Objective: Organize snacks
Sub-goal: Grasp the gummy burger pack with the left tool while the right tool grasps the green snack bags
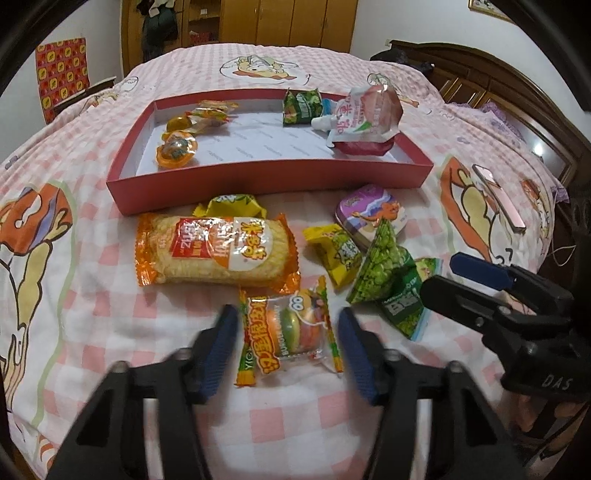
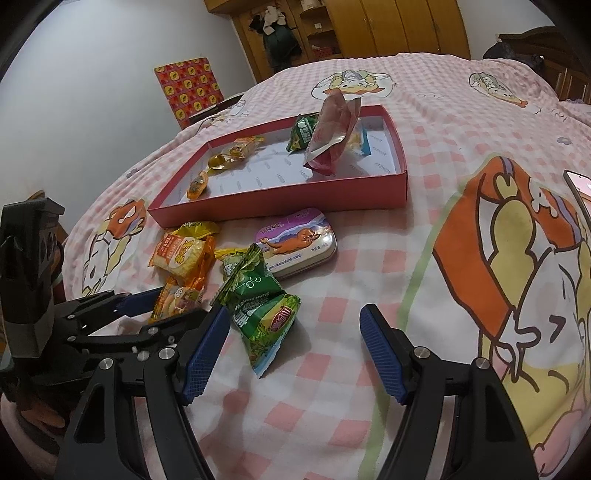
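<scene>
My left gripper [image 1: 288, 350] is open low over the bed, its blue fingers on either side of a clear burger-gummy packet [image 1: 291, 328] and not touching it. My right gripper [image 2: 295, 350] is open with only bedsheet between its fingers; its left finger is beside two green pea packets [image 2: 258, 295]. A red box [image 1: 258, 181] further back holds orange jelly cups [image 1: 177, 149], a green packet [image 1: 299, 107] and a pink drink pouch [image 1: 365, 118]. An orange rice-cracker pack [image 1: 218, 251], a yellow packet [image 1: 338, 254] and a purple tin [image 1: 369, 218] lie loose in front of the box.
The snacks lie on a pink checked bedsheet with cartoon prints. A pink phone [image 1: 498, 195] rests to the right of the box. A dark wooden headboard [image 1: 517, 88] runs along the right side. Wooden wardrobes [image 2: 388, 26] stand beyond the bed.
</scene>
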